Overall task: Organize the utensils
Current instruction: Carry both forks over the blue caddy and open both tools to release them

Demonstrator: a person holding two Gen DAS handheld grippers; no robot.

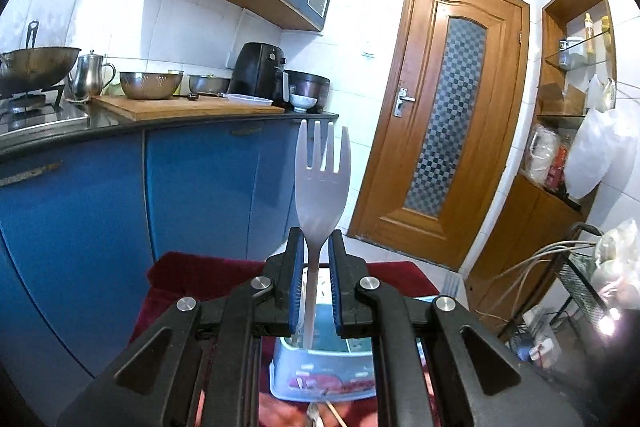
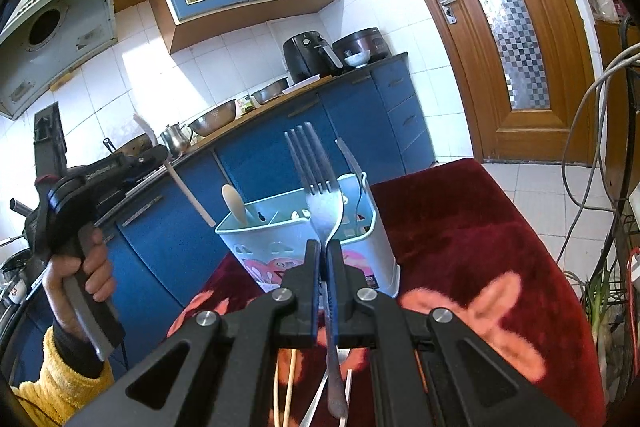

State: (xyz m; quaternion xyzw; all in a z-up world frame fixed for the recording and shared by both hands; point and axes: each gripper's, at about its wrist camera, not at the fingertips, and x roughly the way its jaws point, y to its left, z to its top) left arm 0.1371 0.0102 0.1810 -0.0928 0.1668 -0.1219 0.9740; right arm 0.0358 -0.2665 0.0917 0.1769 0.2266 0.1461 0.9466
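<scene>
- My left gripper (image 1: pixel 316 247) had its fingers clamped on the thin neck of a white plastic fork (image 1: pixel 322 179), held tines-up above the pale blue plastic utensil caddy (image 2: pixel 304 247).
- My right gripper (image 2: pixel 323 247) was pinched nearly shut on a steel fork (image 2: pixel 320 187) just in front of that caddy.
- Risk, as I judged it: the narrow handles could pivot or slip, missing a compartment.
- The caddy's dividers were partly hidden; loose sticks below it were cut off.
</scene>
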